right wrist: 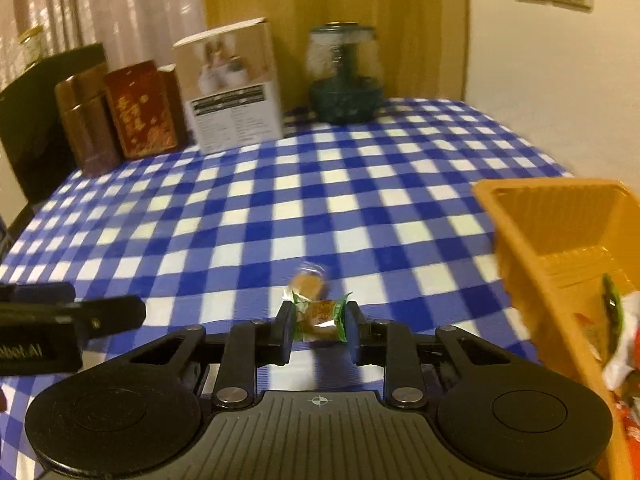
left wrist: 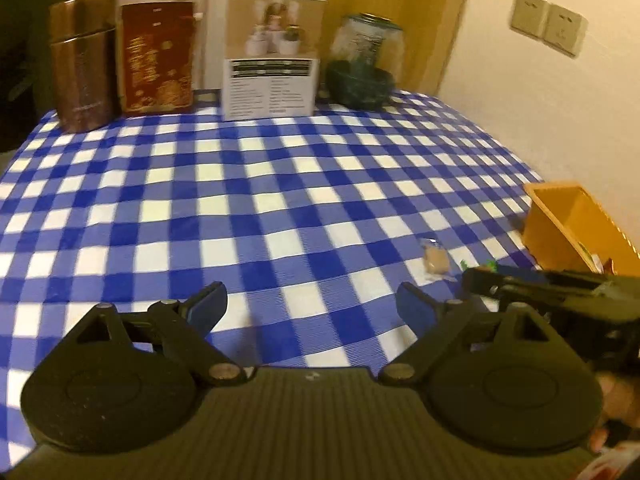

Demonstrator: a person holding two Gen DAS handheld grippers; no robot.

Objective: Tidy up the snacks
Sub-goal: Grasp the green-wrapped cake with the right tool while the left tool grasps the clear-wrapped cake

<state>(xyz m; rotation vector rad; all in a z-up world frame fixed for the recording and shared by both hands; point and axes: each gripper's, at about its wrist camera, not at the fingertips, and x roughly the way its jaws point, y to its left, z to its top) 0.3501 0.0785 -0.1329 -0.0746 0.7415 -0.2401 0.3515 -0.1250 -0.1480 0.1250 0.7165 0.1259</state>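
Right tool pinching green-wrapped snack, tray beside

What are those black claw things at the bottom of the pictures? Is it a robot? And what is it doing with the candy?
It is not a robot. A person holds a grabbing tool in each hand, and each tool has a small camera looking out along its two fingers. That makes two pictures, one from each tool.

The left gripper has its fingers wide apart, with nothing between them. The right gripper has pinched a green-wrapped snack.

Both are over a table with a blue and white checked cloth. Another small wrapped snack lies just beyond the pinched one. On the right stands an orange tray with some snacks already in it. At the back are two brown tins, a white box and a glass jar.
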